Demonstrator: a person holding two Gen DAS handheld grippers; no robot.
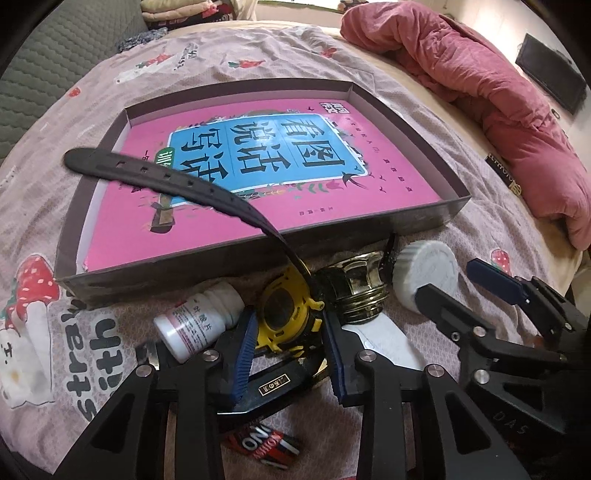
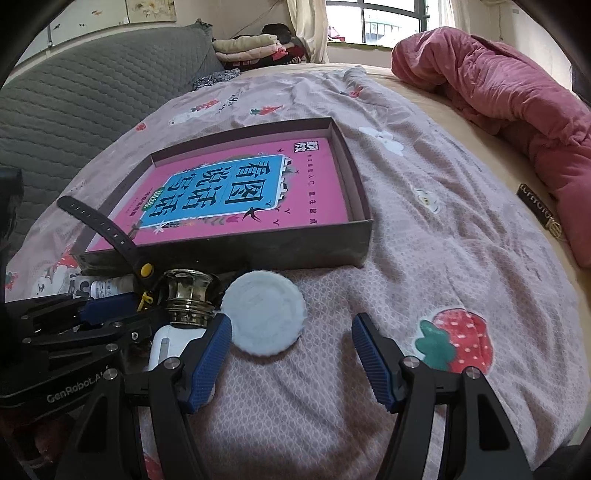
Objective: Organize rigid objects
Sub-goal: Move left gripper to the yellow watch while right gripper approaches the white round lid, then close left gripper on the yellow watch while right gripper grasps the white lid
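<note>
Both wrist views close, downward; share box [image 1: 258, 254].

Soft daylight fills both views, coming from the window [image 2: 384, 22] at the far end of the room, whose panes are blown out to near white. The bed cover [image 2: 424, 206] is evenly lit, with only faint, diffuse shadows; a darker patch lies on the cloth under the right gripper [image 2: 291, 354]. The brass knob [image 1: 354, 291] carries small bright reflections. Fisheye distortion bends the box [image 1: 424, 218] walls and curves the bed, and black vignette fills the corners. The watch strap [image 1: 166, 177] looks slightly smeared; close gripper parts are soft, and print on the bottle [image 1: 199, 321] is hard to read.
</note>
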